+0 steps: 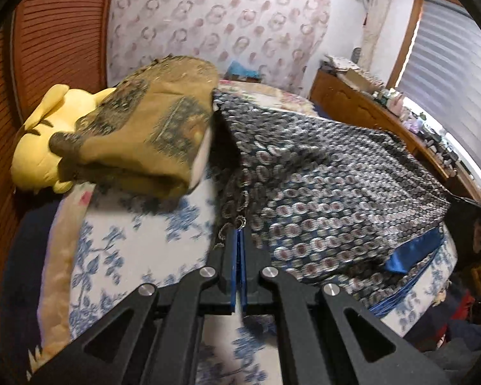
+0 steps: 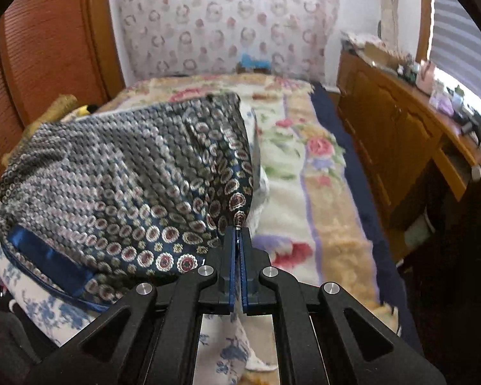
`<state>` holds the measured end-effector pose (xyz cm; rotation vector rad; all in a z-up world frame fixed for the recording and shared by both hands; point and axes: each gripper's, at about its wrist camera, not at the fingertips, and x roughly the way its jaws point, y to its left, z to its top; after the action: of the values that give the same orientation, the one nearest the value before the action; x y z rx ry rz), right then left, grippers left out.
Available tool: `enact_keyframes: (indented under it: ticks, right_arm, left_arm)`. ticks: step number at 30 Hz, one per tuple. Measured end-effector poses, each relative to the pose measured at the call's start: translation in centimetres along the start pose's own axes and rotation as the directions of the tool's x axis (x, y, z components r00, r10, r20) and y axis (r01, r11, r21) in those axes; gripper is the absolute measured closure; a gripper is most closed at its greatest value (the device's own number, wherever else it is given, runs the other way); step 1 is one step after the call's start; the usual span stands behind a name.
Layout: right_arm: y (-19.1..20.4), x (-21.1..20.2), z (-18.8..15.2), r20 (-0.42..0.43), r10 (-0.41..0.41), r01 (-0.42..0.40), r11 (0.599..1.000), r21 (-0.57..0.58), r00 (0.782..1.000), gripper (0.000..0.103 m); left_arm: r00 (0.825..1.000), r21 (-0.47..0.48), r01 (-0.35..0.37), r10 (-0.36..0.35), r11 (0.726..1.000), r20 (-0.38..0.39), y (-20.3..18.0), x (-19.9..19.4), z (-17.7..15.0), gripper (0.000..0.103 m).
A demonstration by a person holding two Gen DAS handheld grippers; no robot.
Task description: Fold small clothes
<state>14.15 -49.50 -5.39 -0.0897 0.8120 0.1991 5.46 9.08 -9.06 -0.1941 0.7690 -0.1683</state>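
From the left wrist, the left tool (image 1: 239,235) is clamped on one edge of the patterned garment (image 1: 320,186), which spans taut above the bed (image 1: 138,240) toward the right. A folded mustard blanket (image 1: 150,128) and a yellow plush toy (image 1: 45,134) lie beyond it, well apart from the grip.

From the right wrist, the right tool (image 2: 239,235) is closed on the opposite corner of the patterned garment (image 2: 118,179), whose blue-trimmed hem (image 2: 48,256) sags onto the bed (image 2: 304,166). A wooden dresser (image 2: 394,134) stands to the right.

The step looks like lifting and spreading the garment; next it probably needs laying flat before the first fold. No containers are visible.
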Motion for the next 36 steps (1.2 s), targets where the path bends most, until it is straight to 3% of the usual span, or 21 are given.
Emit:
enact_keyframes:
  ticks: [6, 9, 13, 17, 26, 36]
  right_arm:
    - [-0.3, 0.5, -0.7, -0.013, -0.01, 0.01, 1.0, 0.014, 1.0, 0.103]
    - [0.1, 0.4, -0.6, 0.0, -0.026, 0.026, 1.0, 0.012, 1.0, 0.102]
    - [1.2, -0.5, -0.4, 0.038, -0.046, 0.046, 0.999, 0.001, 0.998, 0.086]
    - [2.9, -1.5, -0.2, 0.083, -0.038, 0.039, 0.999, -0.013, 0.996, 0.07]
    - [9.7, -0.5, -0.4, 0.095, 0.088, -0.078, 0.992, -0.098, 0.992, 0.049]
    - [15.7, 3.1, -2.0, 0.028, 0.16, -0.154, 0.975, -0.163, 0.987, 0.044]
  left_arm:
    - [1.0, 0.012, -0.021, 0.02, 1.0, 0.017, 0.2, -0.2, 0.2, 0.103]
    - [1.0, 0.019, -0.002, 0.001, 1.0, 0.02, 0.1, -0.4, 0.5, 0.098]
    - [0.999, 0.032, 0.007, -0.008, 0.999, 0.037, -0.5, -0.7, 0.9, 0.077]
    - [1.0, 0.023, 0.019, -0.019, 1.0, 0.012, -0.5, 0.3, 1.1, 0.07]
    - [0.997, -0.024, 0.014, -0.016, 1.0, -0.081, 0.2, 3.7, -0.1, 0.07]
    - [0.995, -0.006, 0.018, -0.018, 1.0, -0.096, -0.5, 3.9, -0.7, 0.07]
